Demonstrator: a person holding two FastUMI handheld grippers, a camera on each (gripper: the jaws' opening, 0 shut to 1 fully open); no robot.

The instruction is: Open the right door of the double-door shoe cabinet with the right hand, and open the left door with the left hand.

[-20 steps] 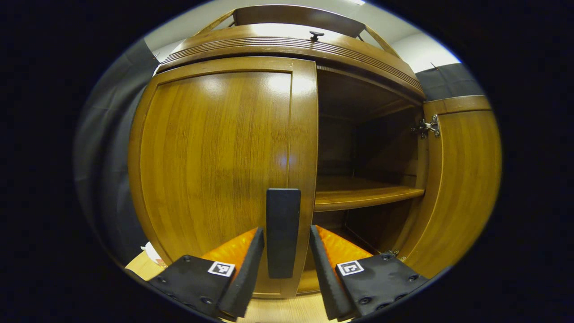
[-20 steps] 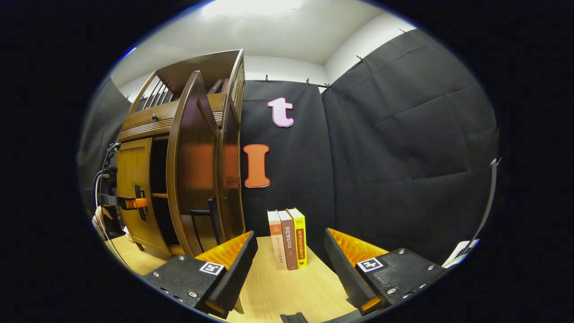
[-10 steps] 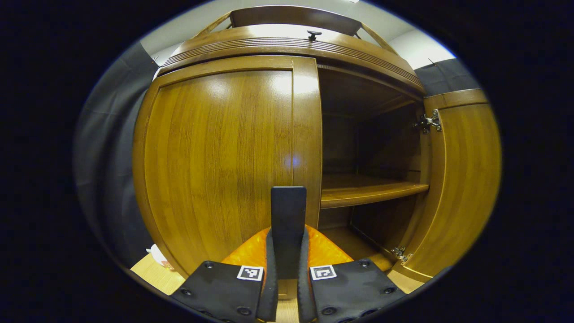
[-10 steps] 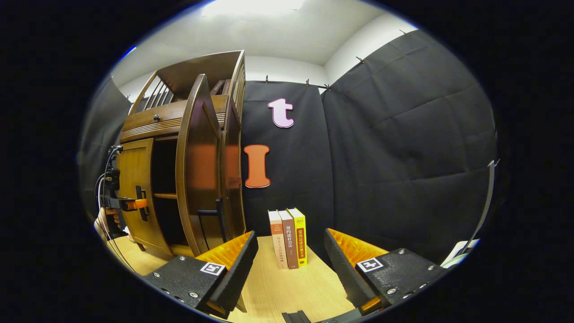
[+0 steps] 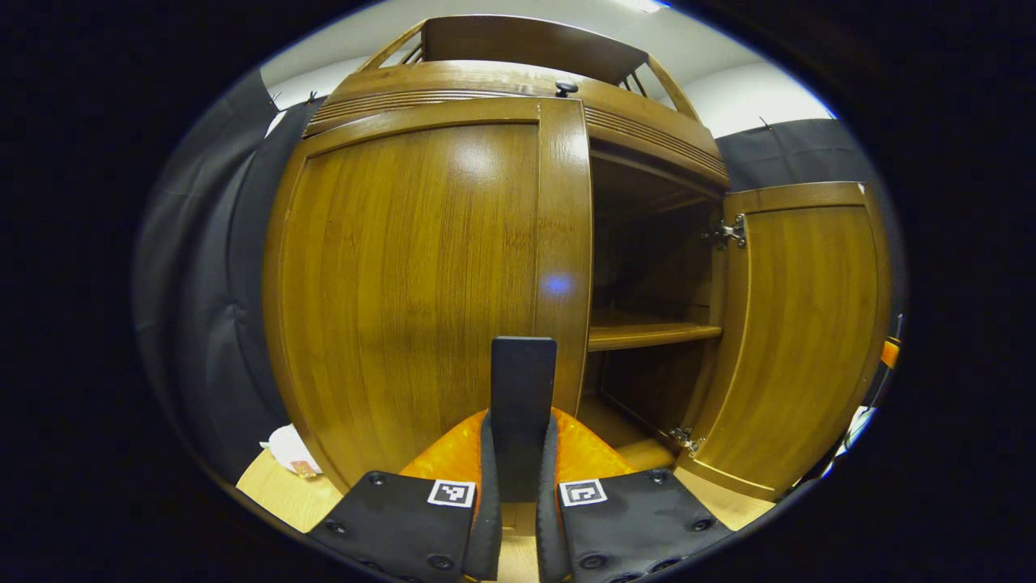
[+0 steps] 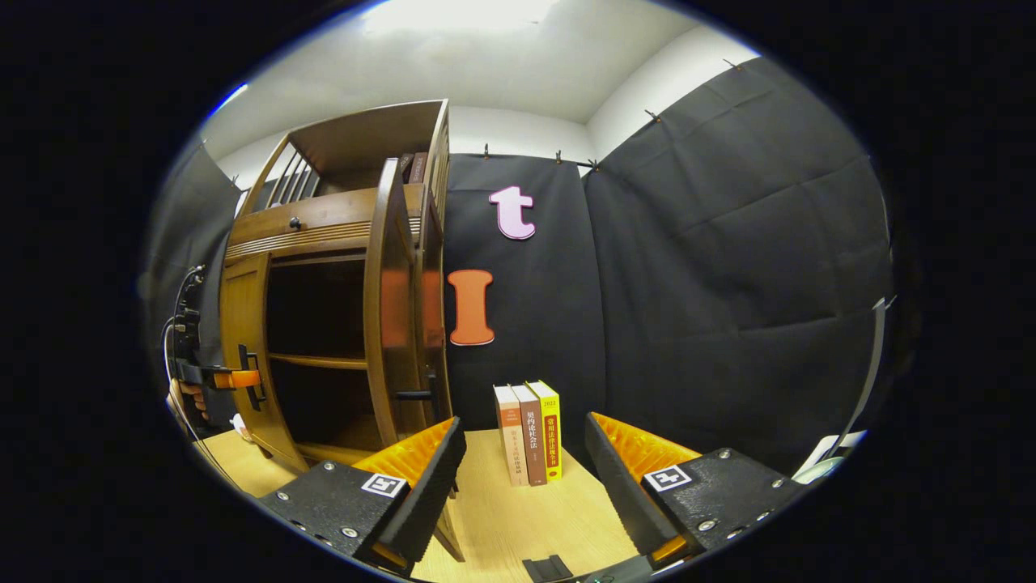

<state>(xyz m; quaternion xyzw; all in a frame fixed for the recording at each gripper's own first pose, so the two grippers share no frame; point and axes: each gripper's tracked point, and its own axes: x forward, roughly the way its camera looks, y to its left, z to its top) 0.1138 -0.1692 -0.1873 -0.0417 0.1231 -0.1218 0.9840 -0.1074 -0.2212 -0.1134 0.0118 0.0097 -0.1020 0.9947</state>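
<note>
The wooden shoe cabinet (image 5: 518, 77) fills the left gripper view. Its left door (image 5: 405, 283) stands slightly ajar, and my left gripper (image 5: 520, 486) is shut on that door's dark upright handle (image 5: 523, 389). The right door (image 5: 801, 340) hangs wide open, baring an inner shelf (image 5: 651, 332). In the right gripper view my right gripper (image 6: 522, 470) is open, holds nothing, and is apart from the cabinet (image 6: 324, 235). The open right door (image 6: 392, 308) shows edge-on with its handle (image 6: 417, 395). Farther off, the left gripper (image 6: 231, 378) and a hand (image 6: 190, 397) are at the left door (image 6: 243, 340).
Three upright books (image 6: 530, 433) stand on the light wooden table (image 6: 518, 518) against the black cloth wall, just right of the cabinet. A small knob (image 5: 566, 85) sits on the drawer above the doors. A crumpled white item (image 5: 287, 449) lies by the cabinet's left foot.
My left gripper went from open around the left door's handle to shut on it, and that door has begun swinging outward. The right gripper stays open, and its view has shifted a little.
</note>
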